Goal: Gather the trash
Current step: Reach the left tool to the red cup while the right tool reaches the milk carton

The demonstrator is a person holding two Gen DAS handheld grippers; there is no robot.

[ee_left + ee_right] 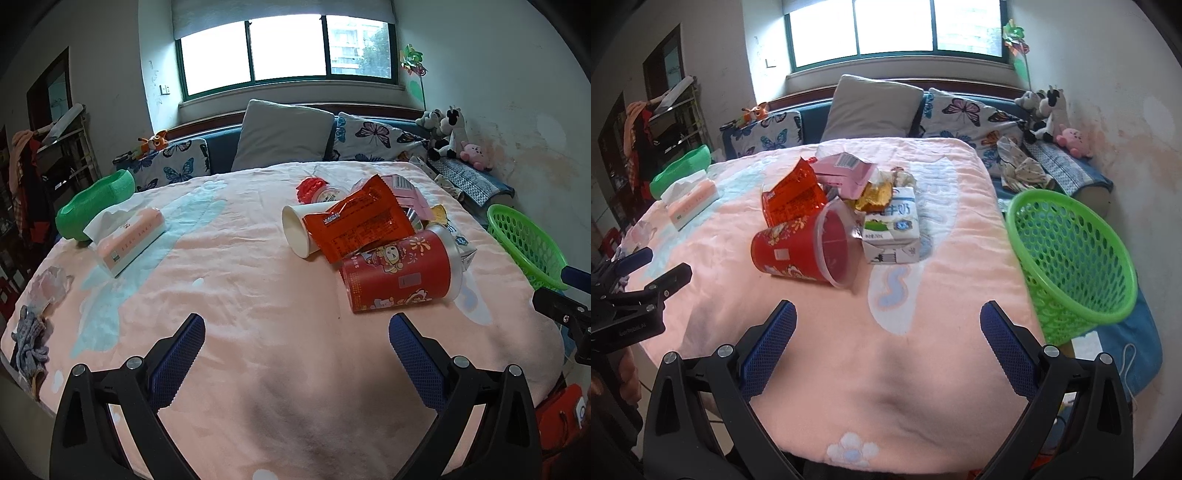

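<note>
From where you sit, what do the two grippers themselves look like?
Both match. The left gripper and right gripper have black angular plastic arms with silver round bolts, and fingers faced with blue dimpled pads. Small pale lettering, unreadable, marks the left gripper's body in the right view. No cables or sleeves show.

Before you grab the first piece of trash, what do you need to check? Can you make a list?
1. Left gripper open and empty: ok.
2. Right gripper open and empty: ok.
3. Red cup within easy reach: ok, it lies on its side at the near edge of the pile, nothing on top.
4. Basket ready to take trash: ok, it stands beside the bed, tilted, mouth toward the bed, and looks empty.
5. Milk carton free to lift: cannot tell, it touches the cup's rim.
6. Tissue box clear of the pile: ok, it sits apart.
</note>
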